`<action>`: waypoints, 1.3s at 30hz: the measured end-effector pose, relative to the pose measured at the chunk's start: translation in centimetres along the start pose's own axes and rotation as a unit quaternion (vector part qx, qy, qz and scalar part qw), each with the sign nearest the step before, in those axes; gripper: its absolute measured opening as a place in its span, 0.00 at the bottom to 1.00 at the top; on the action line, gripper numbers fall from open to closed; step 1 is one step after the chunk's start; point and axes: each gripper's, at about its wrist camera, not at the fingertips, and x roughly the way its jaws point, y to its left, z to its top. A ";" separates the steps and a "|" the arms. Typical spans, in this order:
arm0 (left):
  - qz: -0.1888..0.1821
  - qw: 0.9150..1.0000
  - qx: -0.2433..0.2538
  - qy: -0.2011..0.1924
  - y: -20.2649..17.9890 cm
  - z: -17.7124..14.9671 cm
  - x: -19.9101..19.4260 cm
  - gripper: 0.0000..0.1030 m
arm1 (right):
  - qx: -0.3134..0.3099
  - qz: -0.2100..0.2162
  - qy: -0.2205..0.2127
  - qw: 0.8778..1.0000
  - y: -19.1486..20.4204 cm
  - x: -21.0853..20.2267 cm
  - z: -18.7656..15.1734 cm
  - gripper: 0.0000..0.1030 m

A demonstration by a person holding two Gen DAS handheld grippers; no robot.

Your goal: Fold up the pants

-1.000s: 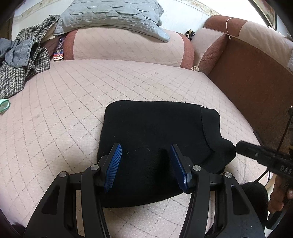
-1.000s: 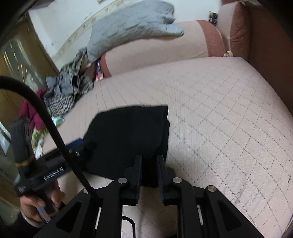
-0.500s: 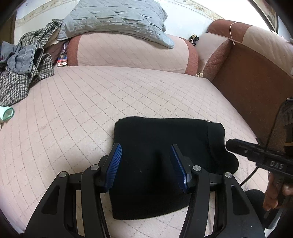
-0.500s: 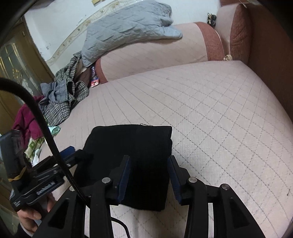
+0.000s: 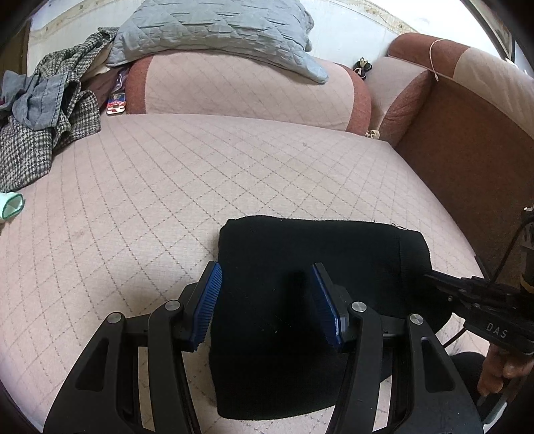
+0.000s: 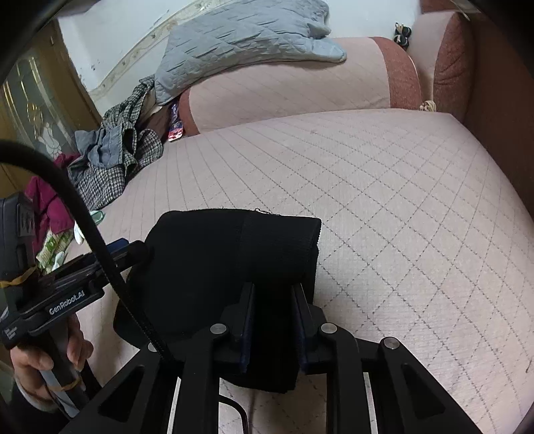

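Observation:
The black pants (image 5: 317, 260) lie folded into a thick rectangle on the pink quilted seat (image 5: 167, 187). My left gripper (image 5: 266, 268) hangs open just over the left part of the bundle, and its blue pads (image 5: 210, 297) press on nothing. In the right wrist view, its tip (image 6: 133, 248) sits at the left edge of the pants (image 6: 207, 260). My right gripper (image 6: 273, 288) is closing at the near right edge, with black cloth filling the narrow gap between its jaws. Its black nose (image 5: 444, 282) shows at the right edge of the pants.
A grey quilted cushion (image 5: 213, 30) lies on the back bolster (image 5: 240, 86). A heap of checked and grey clothes (image 5: 40, 127) sits at the far left. A brown armrest (image 5: 467, 150) walls the right side. A hand (image 6: 43, 357) holds the left tool; a black cable (image 6: 83, 227) arcs beside it.
The right jaws let go of the pants' edge, opened wide, then narrowed again on the near edge. The left gripper stayed open and drifted towards the bundle's left side.

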 end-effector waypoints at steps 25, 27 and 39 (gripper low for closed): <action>0.004 0.999 0.021 0.036 -1.3 0.6 4.7 0.72 | 0.031 0.019 0.008 0.999 -1.5 1.1 -0.9 0.10; -0.002 0.999 0.016 0.036 -1.1 0.7 4.5 0.72 | 0.048 0.030 -0.005 0.998 -1.8 0.2 -0.8 0.12; -0.005 1.000 -0.013 0.007 1.2 0.4 0.5 0.72 | 0.076 0.002 -0.013 0.997 -1.6 0.5 1.6 0.42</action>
